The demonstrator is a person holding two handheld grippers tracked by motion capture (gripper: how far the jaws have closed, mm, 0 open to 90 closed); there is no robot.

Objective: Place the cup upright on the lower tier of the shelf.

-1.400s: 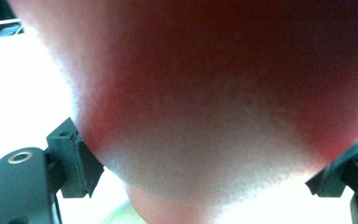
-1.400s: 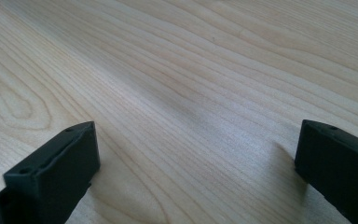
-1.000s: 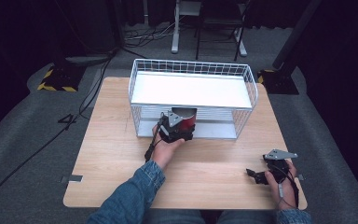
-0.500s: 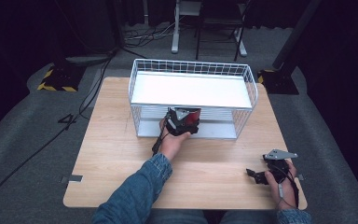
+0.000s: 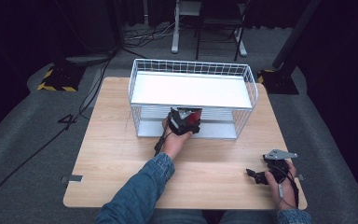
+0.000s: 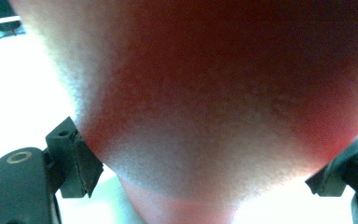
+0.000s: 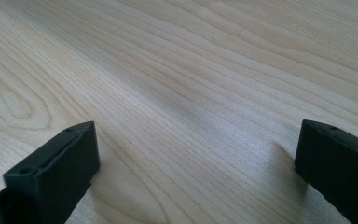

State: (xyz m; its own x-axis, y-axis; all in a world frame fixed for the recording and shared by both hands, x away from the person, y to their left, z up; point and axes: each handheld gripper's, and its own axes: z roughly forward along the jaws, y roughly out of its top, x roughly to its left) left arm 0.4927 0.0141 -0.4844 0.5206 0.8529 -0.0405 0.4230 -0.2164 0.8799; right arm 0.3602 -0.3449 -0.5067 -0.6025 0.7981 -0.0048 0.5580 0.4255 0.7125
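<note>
Right now the left gripper (image 5: 186, 122) has its jaws clamped on a red object (image 6: 223, 107) at the lower level of the white wire rack (image 5: 192, 91), while the right gripper (image 5: 261, 176) rests on the desk (image 5: 116, 154), jaws wide.

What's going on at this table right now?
A person works with a gripper in each hand. The left gripper is clamped on a red object at the front of the white wire rack, by its lower shelf. The right gripper rests open near the wooden table's front right corner, holding nothing.
</note>
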